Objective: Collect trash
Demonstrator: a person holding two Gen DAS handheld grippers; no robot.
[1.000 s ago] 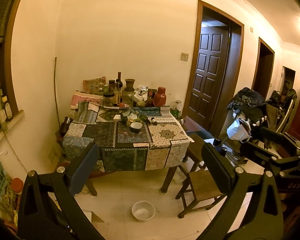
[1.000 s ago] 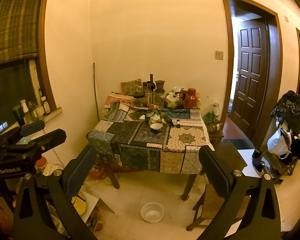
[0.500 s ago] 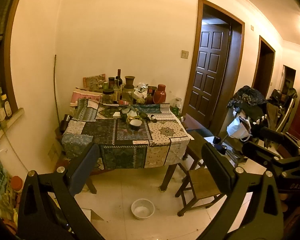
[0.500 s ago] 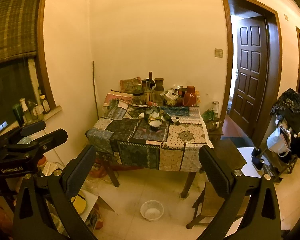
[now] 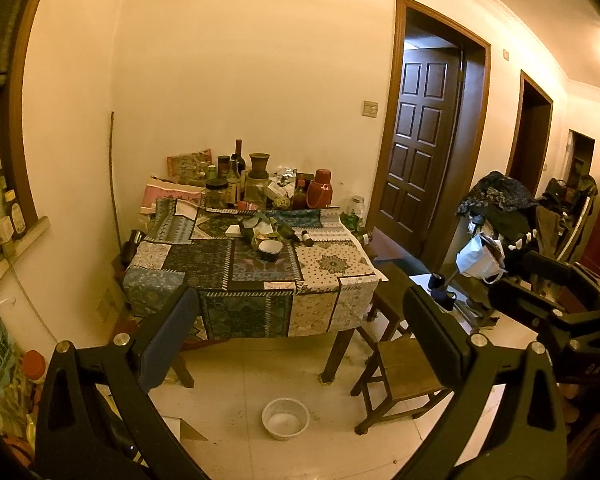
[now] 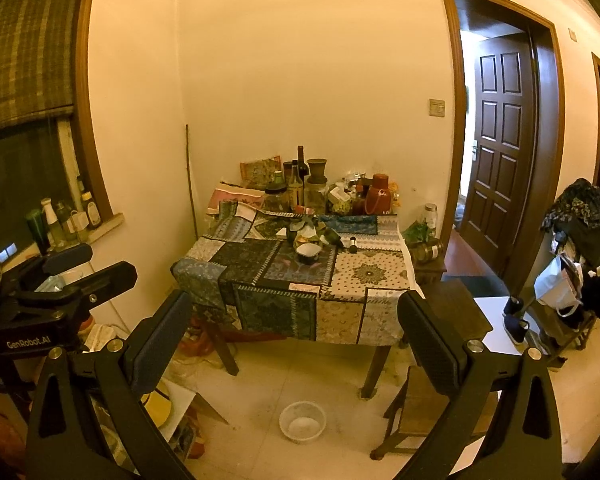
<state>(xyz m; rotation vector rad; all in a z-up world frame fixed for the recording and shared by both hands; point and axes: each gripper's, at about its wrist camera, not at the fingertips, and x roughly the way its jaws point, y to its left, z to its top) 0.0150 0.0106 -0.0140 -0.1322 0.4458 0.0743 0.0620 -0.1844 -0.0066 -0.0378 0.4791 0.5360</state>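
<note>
table (image 5: 332, 268) nearer than before, both tools spread, empty, left tool (image 6: 66, 270) marked "genrobot.ai"

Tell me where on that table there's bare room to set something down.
The front half of the patchwork table is bare, from the small bowl to the near edge. Its left side is bare too. The back, by the wall, is crowded with bottles and jars.

Black left claw (image 5: 300, 332), blue pads, silver screws, white GenRobot.AI marking
</note>
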